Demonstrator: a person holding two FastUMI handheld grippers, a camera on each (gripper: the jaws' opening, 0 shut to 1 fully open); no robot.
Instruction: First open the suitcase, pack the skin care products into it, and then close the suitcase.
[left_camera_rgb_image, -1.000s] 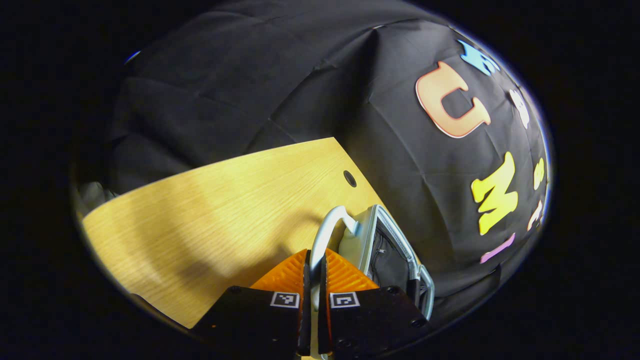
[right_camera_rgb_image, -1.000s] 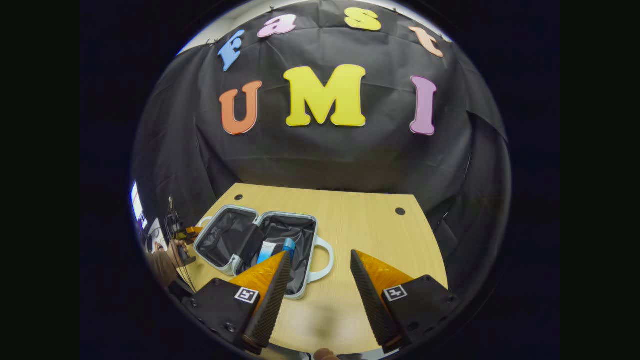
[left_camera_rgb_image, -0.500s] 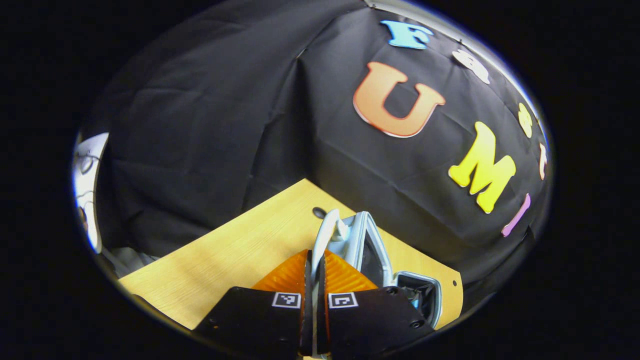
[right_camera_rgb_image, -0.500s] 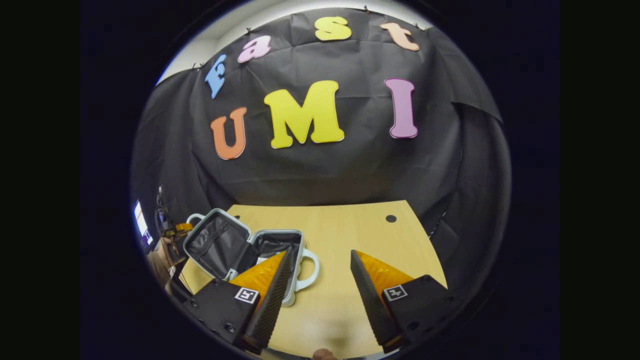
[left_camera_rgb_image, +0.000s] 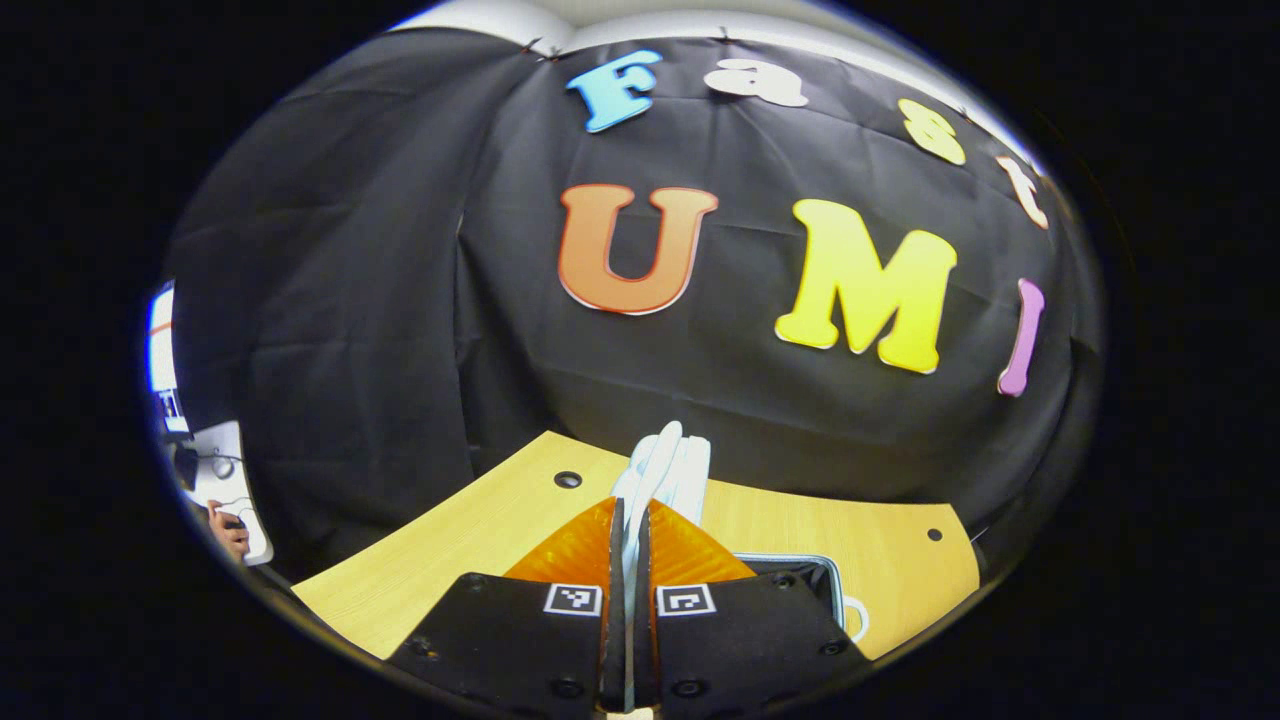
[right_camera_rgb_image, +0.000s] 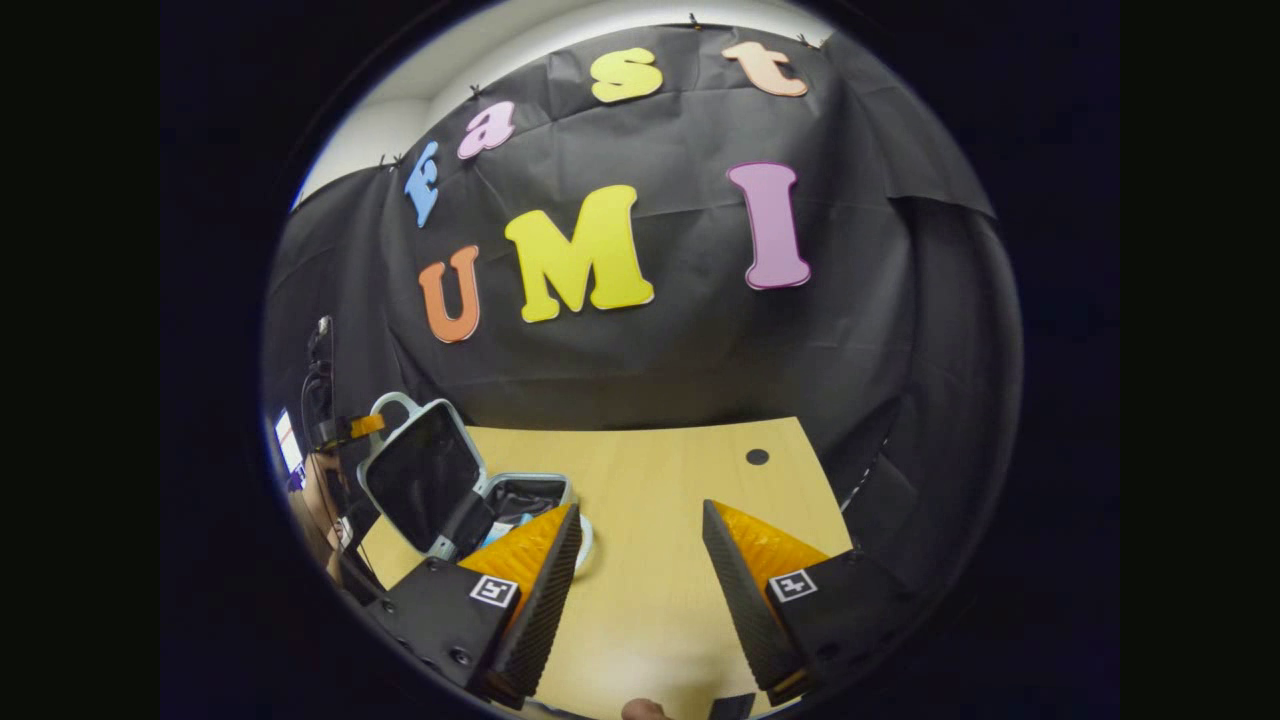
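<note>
The pale blue suitcase stands at the left of the wooden table (right_camera_rgb_image: 660, 520) in the right gripper view. Its lid (right_camera_rgb_image: 415, 480) is raised nearly upright over the base (right_camera_rgb_image: 530, 490), whose lining is dark. Skin care tubes (right_camera_rgb_image: 503, 527) lie in the base, half hidden behind my right finger. My left gripper (left_camera_rgb_image: 630, 505) is shut on the lid's handle (left_camera_rgb_image: 662, 460); farther off it shows at the lid's top (right_camera_rgb_image: 350, 428). In the left gripper view the lid is edge-on and the base (left_camera_rgb_image: 800, 568) lies below to the right. My right gripper (right_camera_rgb_image: 640, 506) hangs open over bare table.
Black cloth walls off the back and sides of the table. A round hole (right_camera_rgb_image: 757, 456) marks the tabletop's far right corner, and two others (left_camera_rgb_image: 567, 479) show in the left gripper view. A person's hand (right_camera_rgb_image: 322, 500) holds the left gripper at the left edge.
My left gripper has swung the lid up from lying flat to nearly upright, keeping hold of its handle. The right gripper stayed open and drifted slightly right.
</note>
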